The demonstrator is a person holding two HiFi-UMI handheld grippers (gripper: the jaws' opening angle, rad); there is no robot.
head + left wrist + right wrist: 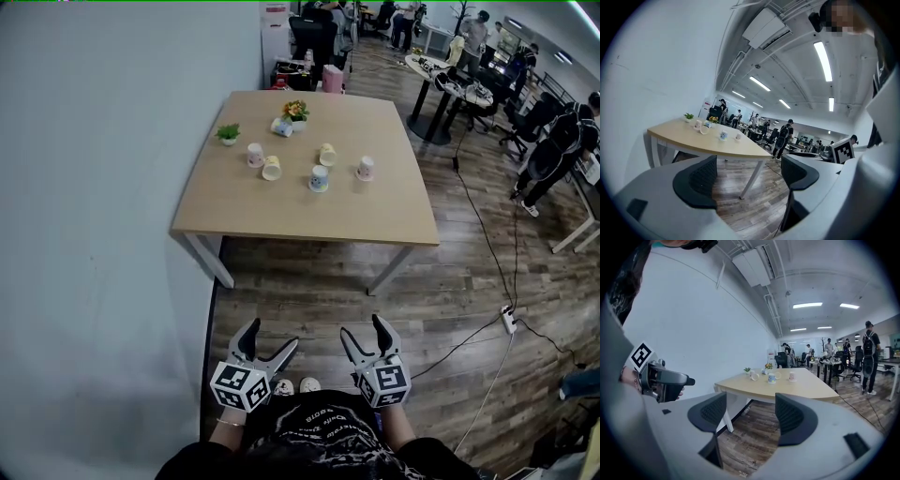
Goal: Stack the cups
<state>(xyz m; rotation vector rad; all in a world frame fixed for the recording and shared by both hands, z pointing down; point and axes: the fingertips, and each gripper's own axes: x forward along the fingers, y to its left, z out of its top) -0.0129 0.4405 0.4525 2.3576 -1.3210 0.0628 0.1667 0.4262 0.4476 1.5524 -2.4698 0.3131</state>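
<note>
Cups point(319, 178) on table point(394, 220): 3 upright, 2 on sides, long axes level. Left tool point(272, 335), right tool point(361, 326) released, empty.

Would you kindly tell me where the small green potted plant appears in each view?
Head view: small green potted plant at the far left corner of the light wooden table.
Left gripper view: plant at the table's far left end.
Right gripper view: plant at the table's far left edge.
Shared landmark: the table, visible in all three.
</note>
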